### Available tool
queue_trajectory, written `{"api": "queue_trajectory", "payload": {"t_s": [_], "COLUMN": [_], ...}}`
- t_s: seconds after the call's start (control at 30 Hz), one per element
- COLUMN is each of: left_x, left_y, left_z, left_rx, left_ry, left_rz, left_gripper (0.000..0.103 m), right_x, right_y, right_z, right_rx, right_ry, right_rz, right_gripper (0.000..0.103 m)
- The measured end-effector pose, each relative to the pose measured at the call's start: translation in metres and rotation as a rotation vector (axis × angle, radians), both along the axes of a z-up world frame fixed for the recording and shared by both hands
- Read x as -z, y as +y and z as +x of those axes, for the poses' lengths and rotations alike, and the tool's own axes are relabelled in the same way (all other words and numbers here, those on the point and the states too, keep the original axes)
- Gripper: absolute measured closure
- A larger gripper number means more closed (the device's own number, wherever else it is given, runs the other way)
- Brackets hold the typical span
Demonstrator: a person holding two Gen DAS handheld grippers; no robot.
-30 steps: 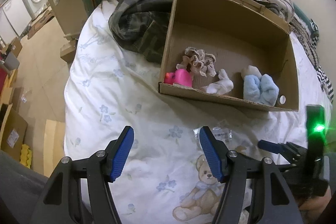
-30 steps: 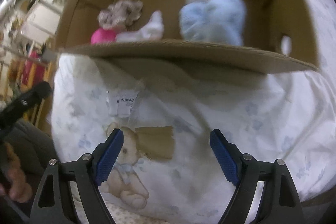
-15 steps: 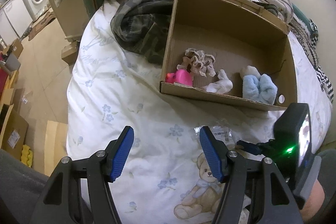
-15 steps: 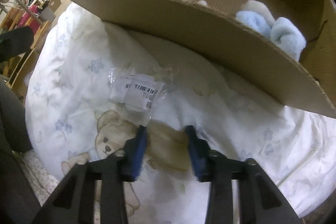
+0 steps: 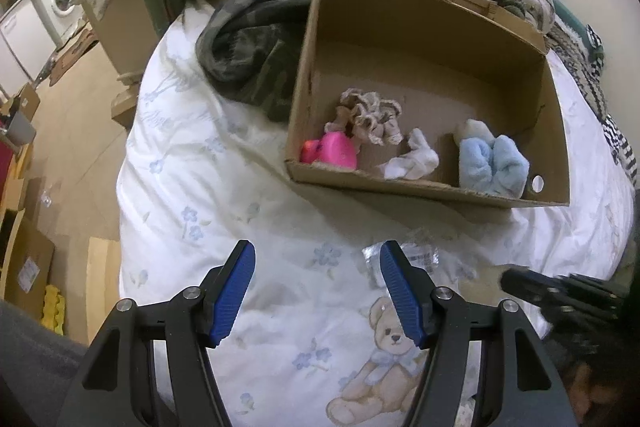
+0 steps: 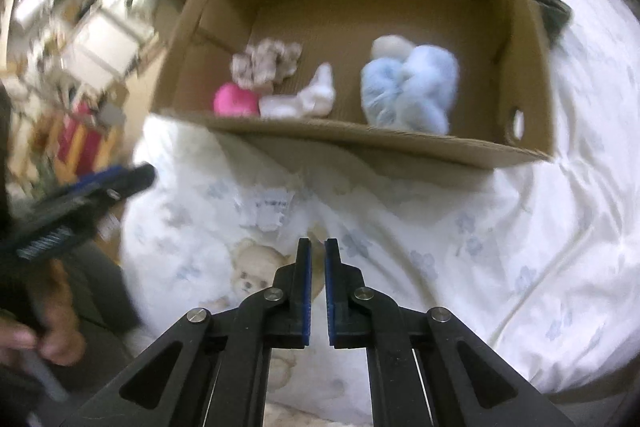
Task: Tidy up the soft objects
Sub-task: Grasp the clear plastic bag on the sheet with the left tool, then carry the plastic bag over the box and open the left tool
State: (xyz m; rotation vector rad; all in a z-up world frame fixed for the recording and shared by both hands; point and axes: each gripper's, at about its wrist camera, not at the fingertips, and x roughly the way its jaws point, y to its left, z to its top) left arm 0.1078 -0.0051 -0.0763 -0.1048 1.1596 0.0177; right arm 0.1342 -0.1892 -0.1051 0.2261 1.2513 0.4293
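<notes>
A: What is shown, from largest to smallest?

B: A bed covered by a white floral teddy-bear quilt [image 5: 208,187] is shown, and an open brown cardboard box [image 5: 432,67] is set on it. Inside, near the front wall, a fluffy light-blue cloth bundle [image 5: 492,167], a beige ruffled fabric piece [image 5: 372,119], a white sock [image 5: 412,163] and a pink soft item [image 5: 336,155] are laid.

A: And the tongs?

B: The left tongs [image 5: 316,291] are spread wide, empty, above the quilt. The right tongs [image 6: 316,283] are nearly closed, with nothing between them.
</notes>
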Motion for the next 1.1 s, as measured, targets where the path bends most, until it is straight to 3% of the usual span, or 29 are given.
{"api": "queue_trajectory", "payload": {"t_s": [0.27,0.47,0.63,0.77,0.8,0.87,0.9,0.93,1.1], "left_x": [0.034,0.064,0.092,0.095,0.095,0.096,0.096,0.095,0.093], "left_y": [-0.013,-0.043,-0.065,-0.077,-0.079,-0.081,-0.082,-0.081,-0.075], "left_z": [0.019,0.03,0.032,0.03,0.029,0.028,0.028,0.029,0.028], "left_rx": [-0.001,0.077,0.138,0.188,0.2,0.215,0.216,0.214,0.206], "left_ry": [0.074,0.134,0.198,0.191,0.192,0.195,0.197,0.196,0.192], "left_rz": [-0.095,-0.111,-0.083,-0.025,-0.019,-0.016,-0.024,-0.037,-0.073], "left_gripper": [0.041,0.041,0.041,0.041,0.043,0.065,0.071,0.087,0.09], "right_x": [-0.013,-0.01,-0.007,-0.007,-0.007,-0.005,-0.005,-0.005,-0.005], "right_y": [-0.045,-0.044,-0.044,-0.043,-0.043,-0.042,-0.041,-0.04,-0.035], "right_z": [-0.006,-0.003,-0.005,-0.005,-0.005,-0.005,-0.004,-0.004,-0.004], "right_rx": [0.171,0.185,0.187,0.183,0.182,0.181,0.181,0.179,0.165], "right_ry": [-0.009,-0.009,-0.013,-0.013,-0.013,-0.01,-0.01,-0.01,-0.015], "right_rz": [0.189,0.179,0.156,0.141,0.137,0.133,0.131,0.129,0.12], "right_gripper": [0.096,0.096,0.096,0.097,0.097,0.097,0.097,0.097,0.097]}}
